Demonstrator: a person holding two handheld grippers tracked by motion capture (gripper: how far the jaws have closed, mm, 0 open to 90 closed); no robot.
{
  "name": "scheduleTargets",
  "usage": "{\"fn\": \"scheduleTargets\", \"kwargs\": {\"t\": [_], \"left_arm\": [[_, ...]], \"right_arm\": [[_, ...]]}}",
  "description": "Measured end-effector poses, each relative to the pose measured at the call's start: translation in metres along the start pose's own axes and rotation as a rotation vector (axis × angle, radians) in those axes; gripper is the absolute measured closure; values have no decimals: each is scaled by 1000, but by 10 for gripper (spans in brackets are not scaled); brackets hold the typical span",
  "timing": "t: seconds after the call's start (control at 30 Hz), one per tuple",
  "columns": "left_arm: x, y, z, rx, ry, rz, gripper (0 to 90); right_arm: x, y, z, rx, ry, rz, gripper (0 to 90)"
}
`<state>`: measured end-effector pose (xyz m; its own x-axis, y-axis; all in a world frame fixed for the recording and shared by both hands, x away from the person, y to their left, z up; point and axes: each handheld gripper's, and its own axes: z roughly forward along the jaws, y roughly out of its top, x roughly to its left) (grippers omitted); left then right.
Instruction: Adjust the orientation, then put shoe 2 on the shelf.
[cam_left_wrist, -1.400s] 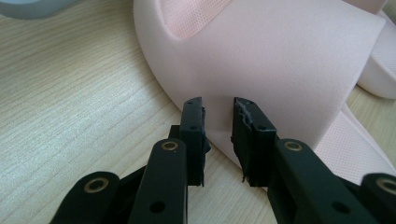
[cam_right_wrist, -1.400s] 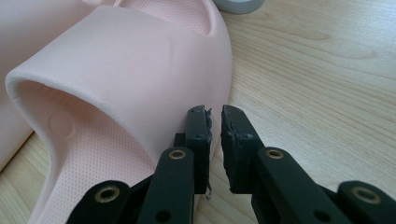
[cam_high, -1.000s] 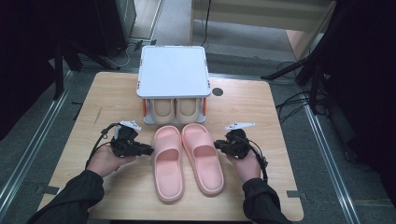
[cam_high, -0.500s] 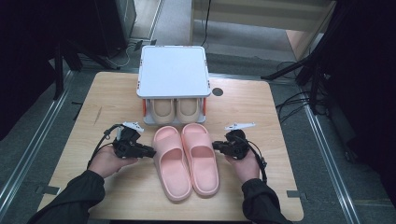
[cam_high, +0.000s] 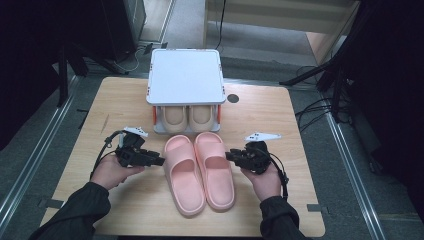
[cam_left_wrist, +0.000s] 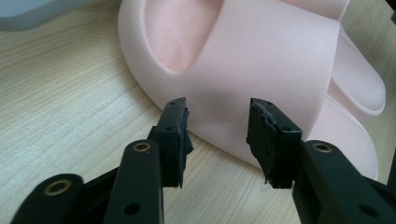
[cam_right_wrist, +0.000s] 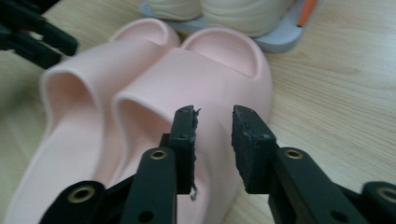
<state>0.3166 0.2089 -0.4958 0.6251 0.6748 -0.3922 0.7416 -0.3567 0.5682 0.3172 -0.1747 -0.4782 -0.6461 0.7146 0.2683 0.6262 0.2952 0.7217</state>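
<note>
I'm looking at a pair of pale pink slides, side by side and touching, in the middle of the worktop: the left slide and the right slide, toes pointing away from me towards the rack. They're one-piece, soft-looking foam with a broad strap over the foot and a fine dimpled footbed, which shows clearly in the left gripper view. No brand or lettering that I can read on either.

My left claw sits just beside the outer edge of the left slide, jaws apart and holding nothing; in its own view the left claw faces the strap's side wall, with a gap on each side. My right claw is at the outer edge of the right slide, also spread and empty; close up, the right claw frames the strap's flank.

Behind the pink pair, under the rack's white top, stands a beige pair of slides. A small dark round spot marks the worktop beside the rack.
</note>
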Motion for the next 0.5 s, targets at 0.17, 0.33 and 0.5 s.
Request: {"fn": "scheduleTargets", "kwargs": {"t": [0.17, 0.33, 0.5], "left_arm": [[-4, 1, -5, -26, -9, 7, 538], [-3, 1, -6, -24, -3, 7, 525], [0, 1, -10, -28, 5, 6, 525]], "right_arm": [[14, -4, -5, 0, 39, -23, 673], [25, -10, -4, -7, 70, -24, 657], [32, -14, -5, -23, 85, -16, 651]]}}
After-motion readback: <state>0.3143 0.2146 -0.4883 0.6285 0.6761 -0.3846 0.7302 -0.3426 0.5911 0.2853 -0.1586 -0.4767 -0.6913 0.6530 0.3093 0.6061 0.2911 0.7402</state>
